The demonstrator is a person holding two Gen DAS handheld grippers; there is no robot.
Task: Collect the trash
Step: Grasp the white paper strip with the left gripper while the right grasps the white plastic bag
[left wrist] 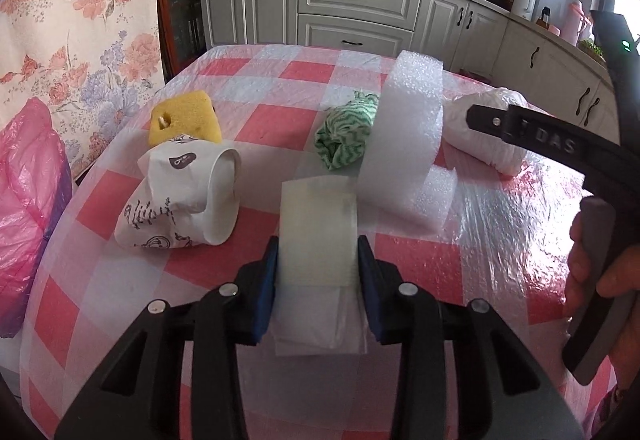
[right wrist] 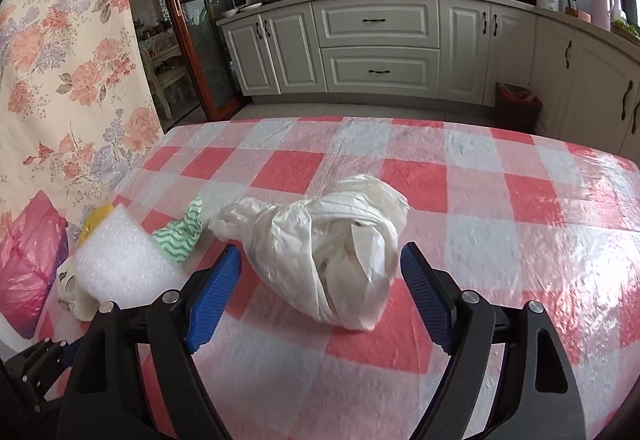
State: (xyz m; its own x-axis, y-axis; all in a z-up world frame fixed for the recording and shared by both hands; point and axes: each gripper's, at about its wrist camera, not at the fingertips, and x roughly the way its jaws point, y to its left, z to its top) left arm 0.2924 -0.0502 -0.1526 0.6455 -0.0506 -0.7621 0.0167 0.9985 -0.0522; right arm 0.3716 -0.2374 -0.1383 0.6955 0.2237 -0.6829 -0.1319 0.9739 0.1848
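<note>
My left gripper [left wrist: 318,246] is shut on a flat white foam pad [left wrist: 318,224] and holds it over the checked table [left wrist: 420,264]. Ahead of it lie a crumpled printed paper cup [left wrist: 180,196], a yellow sponge [left wrist: 185,118], a green-and-white cloth [left wrist: 346,130] and a curled white foam sheet [left wrist: 404,144]. My right gripper [right wrist: 320,260] is open, its blue pads on either side of a knotted white plastic bag [right wrist: 324,240] on the table. That bag [left wrist: 484,136] also shows in the left wrist view, with the right gripper's finger in front of it.
A pink plastic bag [left wrist: 28,208] hangs off the table's left side, by a floral curtain [left wrist: 80,20]. Kitchen cabinets [right wrist: 376,44] stand beyond the far edge, and a brown bin [right wrist: 518,104] stands on the floor. The foam sheet [right wrist: 120,260] and green cloth [right wrist: 180,236] lie left of my right gripper.
</note>
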